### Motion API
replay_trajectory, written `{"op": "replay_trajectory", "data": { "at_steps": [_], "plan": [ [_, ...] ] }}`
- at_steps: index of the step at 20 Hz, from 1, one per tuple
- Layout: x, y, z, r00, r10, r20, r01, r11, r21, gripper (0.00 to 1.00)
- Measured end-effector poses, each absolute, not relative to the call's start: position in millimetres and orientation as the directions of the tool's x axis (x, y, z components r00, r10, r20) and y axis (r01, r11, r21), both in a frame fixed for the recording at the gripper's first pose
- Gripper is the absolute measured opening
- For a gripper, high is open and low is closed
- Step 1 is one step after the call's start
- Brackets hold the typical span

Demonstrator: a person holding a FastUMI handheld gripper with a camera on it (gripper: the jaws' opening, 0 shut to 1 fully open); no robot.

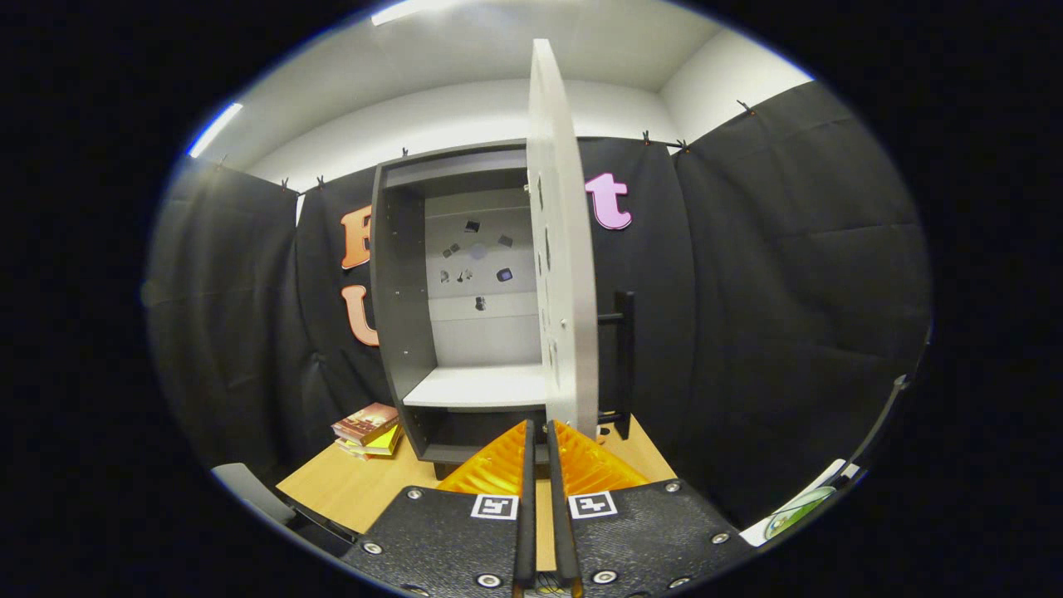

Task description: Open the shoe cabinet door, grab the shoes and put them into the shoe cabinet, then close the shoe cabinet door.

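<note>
- The gripper (540, 440) is held level, pointed toward 12 o'clock.
- Its two orange fingers (498, 465) are brought nearly together, with only a narrow slit left between.

We note a wooden table (349, 490). Directly on it stand the cabinet (407, 332), door open, and just beside its left a short stack of books (367, 429). Gripper (540, 448) fingers nearly together.
</note>
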State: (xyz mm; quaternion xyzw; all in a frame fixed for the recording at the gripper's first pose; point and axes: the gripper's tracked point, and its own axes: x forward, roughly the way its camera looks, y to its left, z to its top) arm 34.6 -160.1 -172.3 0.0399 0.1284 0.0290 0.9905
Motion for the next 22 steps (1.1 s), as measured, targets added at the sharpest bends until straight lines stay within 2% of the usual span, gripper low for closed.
{"op": "replay_trajectory", "data": {
  "at_steps": [12,19,22],
  "plan": [
    [20.9,-24.4,-277.1,0.894,0.087,-0.439,-0.052,0.994,0.092,0.17],
    [16.6,11.6,-354.5,0.809,0.092,-0.58,-0.025,0.992,0.123,0.17],
    [14.2,20.1,-388.6,0.759,0.095,-0.644,-0.001,0.989,0.145,0.21]
  ]
}}
